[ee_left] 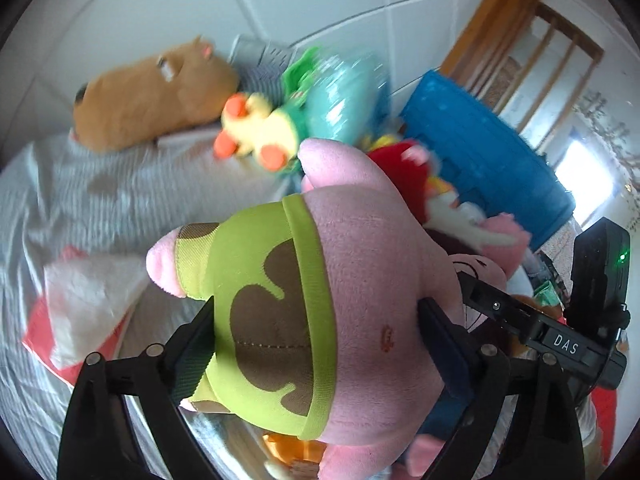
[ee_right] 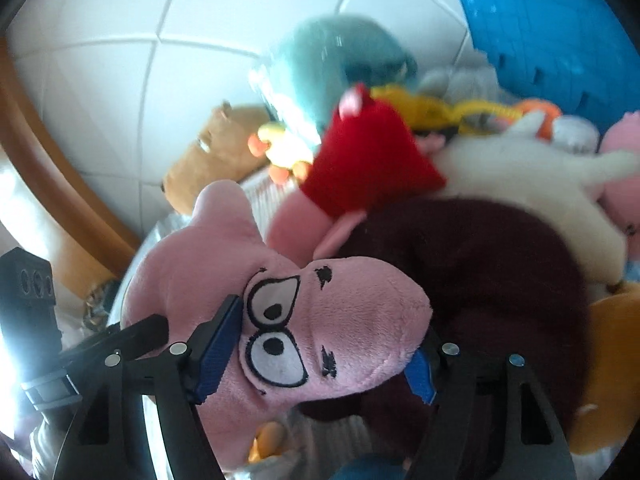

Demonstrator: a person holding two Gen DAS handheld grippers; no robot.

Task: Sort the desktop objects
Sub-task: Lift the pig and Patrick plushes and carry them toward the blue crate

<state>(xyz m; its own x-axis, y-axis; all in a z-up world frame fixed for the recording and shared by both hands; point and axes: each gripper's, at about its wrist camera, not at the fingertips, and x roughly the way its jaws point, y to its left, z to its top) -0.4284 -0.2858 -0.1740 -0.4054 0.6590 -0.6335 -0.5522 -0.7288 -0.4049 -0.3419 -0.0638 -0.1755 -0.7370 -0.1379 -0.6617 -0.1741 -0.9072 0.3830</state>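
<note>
The pink star plush (ee_left: 360, 280) fills the foreground of both wrist views, and both tools have hold of it at once. The left hand-held gripper (ee_left: 316, 320) is closed across the toy's middle, one finger pressing into the green-and-brown shorts and the other into the pink belly, with the soft body bulging between them. The right hand-held gripper (ee_right: 320, 352) is clamped on the head of the same toy, its blue-padded fingers (ee_right: 216, 356) set either side of the face with the stitched eyes. The plush hangs clear above a heap of other soft toys rather than resting on anything. To carry this step well, the two grippers should probably move together at one pace, since pulling apart would stretch the seams or drag the fabric out of one grip; squeezing deep into the stuffing, not just the loose cloth of the shorts, looks safer. Just beyond lie a red plush (ee_right: 368, 160), a dark maroon plush (ee_right: 460, 280) and a white plush (ee_right: 520, 184), close enough to snag. Further out stand a blue basket (ee_left: 480, 152), likely the place to sort toys into, a brown capybara plush (ee_left: 152, 96) on striped grey cloth (ee_left: 80, 200), and a wooden chair (ee_left: 540, 20).
</note>
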